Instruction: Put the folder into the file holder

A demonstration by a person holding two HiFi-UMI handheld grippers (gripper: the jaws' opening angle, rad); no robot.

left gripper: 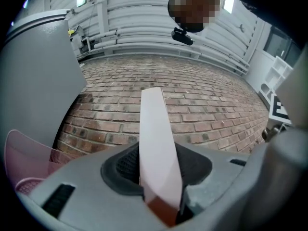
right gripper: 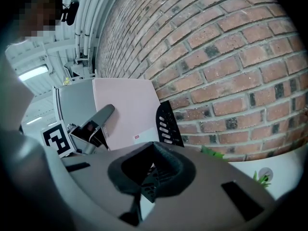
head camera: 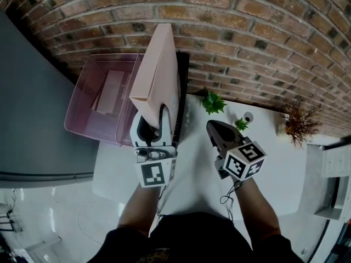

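Observation:
A pale pink folder (head camera: 159, 75) stands on edge, held by its lower end in my left gripper (head camera: 152, 126), whose jaws are shut on it. In the left gripper view the folder (left gripper: 156, 143) rises from between the pads toward the brick wall. The black slotted file holder (head camera: 182, 86) stands just behind and right of the folder, mostly hidden by it. My right gripper (head camera: 215, 129) hovers to the right over the white table, shut with nothing in it. The right gripper view shows the folder (right gripper: 127, 109), the file holder (right gripper: 168, 124) beside it and the left gripper (right gripper: 94, 124).
A translucent pink bin (head camera: 96, 100) with papers sits left of the folder. A small green plant (head camera: 214, 103), a tiny potted plant (head camera: 241, 124) and a dried brown plant (head camera: 300, 122) stand along the brick wall. The white table (head camera: 274, 169) ends at its left edge by a grey cabinet.

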